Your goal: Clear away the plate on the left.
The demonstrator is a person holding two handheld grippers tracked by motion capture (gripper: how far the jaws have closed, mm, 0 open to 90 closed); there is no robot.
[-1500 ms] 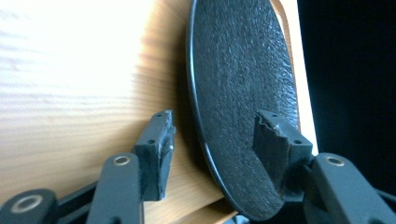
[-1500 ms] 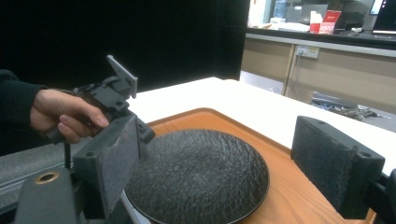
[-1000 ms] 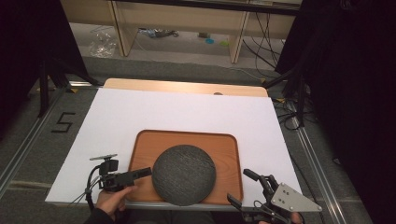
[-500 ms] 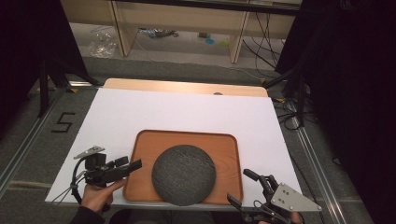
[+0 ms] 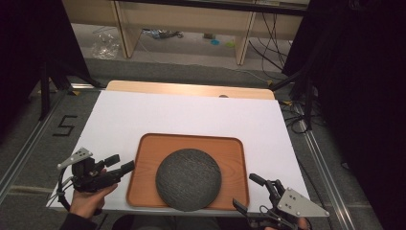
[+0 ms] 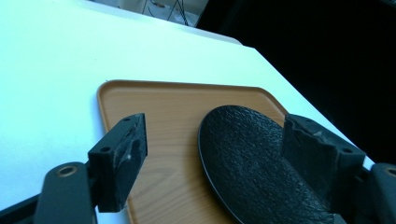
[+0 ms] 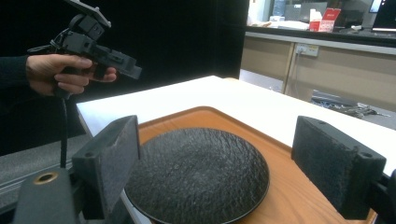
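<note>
Right gripper view alone shows left gripper [image 7: 119,63] lifted above table [image 7: 243,100]; both grippers' fingers released.

We read this as a lab: black curtains [image 5: 364,96], floor cables [image 5: 268,28], taped number [image 5: 63,125], white bench [image 5: 201,115].

Right claw [image 5: 253,192]: hand cut by bottom edge at 6 o'clock. Floor clutter [image 5: 163,33] at 12 o'clock too small to identify.
</note>
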